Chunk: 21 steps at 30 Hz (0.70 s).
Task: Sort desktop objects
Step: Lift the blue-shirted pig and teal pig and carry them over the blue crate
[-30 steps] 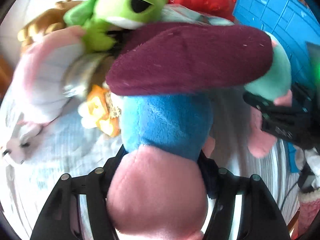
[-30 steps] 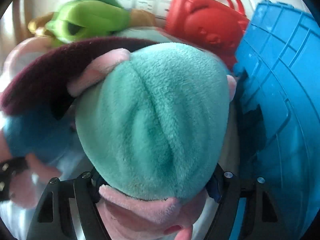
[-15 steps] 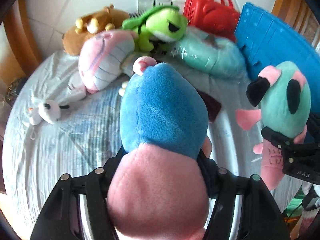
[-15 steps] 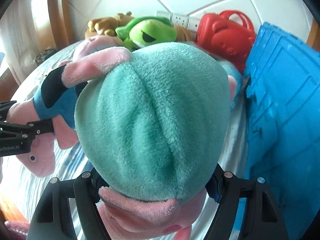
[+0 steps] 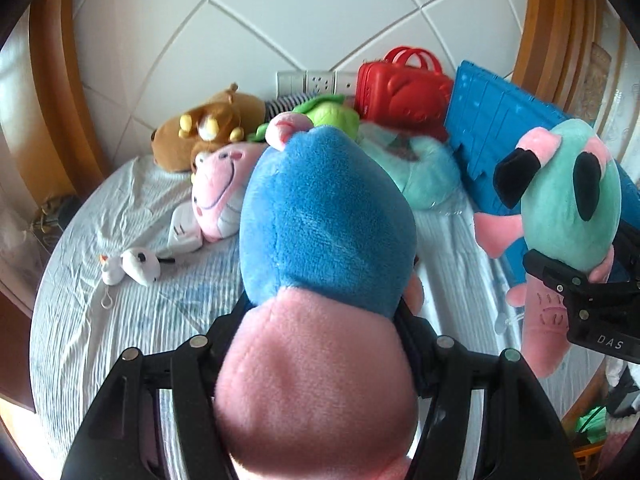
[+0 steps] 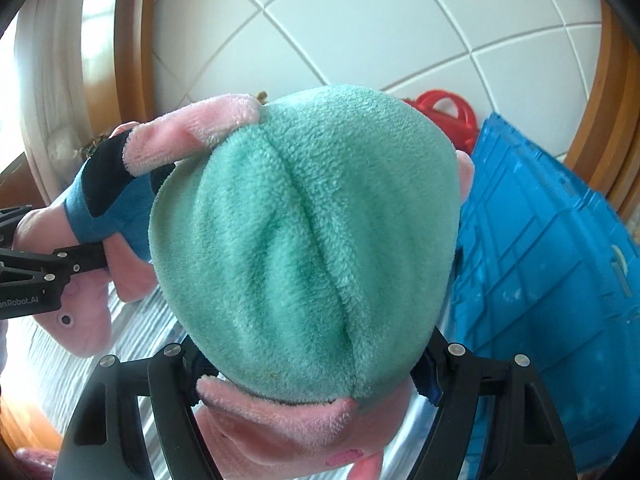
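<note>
You were mid-carry, your left gripper (image 5: 320, 344) pinching the blue-and-pink plush (image 5: 324, 220) and your right gripper (image 6: 316, 364) pinching the teal-and-pink plush (image 6: 308, 232), both toys held above the bed (image 5: 132, 304), and next you probably needed to swing them over the blue crate (image 6: 560, 264) before letting go.

Seven plush toys (image 5: 328, 216), one red case (image 5: 400, 88), one blue crate (image 5: 492, 128)
</note>
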Available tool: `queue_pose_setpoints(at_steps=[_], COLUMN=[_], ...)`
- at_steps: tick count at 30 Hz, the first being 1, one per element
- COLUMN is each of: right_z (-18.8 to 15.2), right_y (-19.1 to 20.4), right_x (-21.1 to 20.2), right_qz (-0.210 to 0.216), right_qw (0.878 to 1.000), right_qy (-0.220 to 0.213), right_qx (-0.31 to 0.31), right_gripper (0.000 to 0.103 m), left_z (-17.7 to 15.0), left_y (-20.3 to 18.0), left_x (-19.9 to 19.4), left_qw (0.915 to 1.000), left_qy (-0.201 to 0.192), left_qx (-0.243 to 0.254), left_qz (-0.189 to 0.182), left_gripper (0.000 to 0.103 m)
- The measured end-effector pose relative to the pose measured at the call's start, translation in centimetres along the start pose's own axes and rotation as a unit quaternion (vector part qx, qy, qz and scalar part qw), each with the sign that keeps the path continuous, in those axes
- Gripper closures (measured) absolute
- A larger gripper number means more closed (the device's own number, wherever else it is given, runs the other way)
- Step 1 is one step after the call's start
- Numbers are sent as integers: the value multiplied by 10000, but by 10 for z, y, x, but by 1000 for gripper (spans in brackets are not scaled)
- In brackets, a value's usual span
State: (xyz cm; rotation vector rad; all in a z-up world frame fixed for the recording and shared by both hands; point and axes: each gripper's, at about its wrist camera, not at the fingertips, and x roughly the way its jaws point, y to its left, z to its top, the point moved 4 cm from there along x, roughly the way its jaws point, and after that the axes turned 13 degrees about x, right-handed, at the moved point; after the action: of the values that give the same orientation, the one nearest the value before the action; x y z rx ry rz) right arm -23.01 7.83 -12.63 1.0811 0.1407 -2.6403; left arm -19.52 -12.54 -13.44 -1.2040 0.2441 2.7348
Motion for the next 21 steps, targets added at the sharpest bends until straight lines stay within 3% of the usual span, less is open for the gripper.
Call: queue_pose_setpoints(at_steps=[21], right_z=[20], right_y=[-3], right_x=[-40], right_qz=[-137], right_qw=[9990], right_qy=[-427], right_qx=[-83], right_gripper=[26], left_z=[31], left_y=[-33], left_x=[-26], left_qw=[9989], left_qy=[-333], left_qx=[317], left_qz=[-38], left_gripper=[41])
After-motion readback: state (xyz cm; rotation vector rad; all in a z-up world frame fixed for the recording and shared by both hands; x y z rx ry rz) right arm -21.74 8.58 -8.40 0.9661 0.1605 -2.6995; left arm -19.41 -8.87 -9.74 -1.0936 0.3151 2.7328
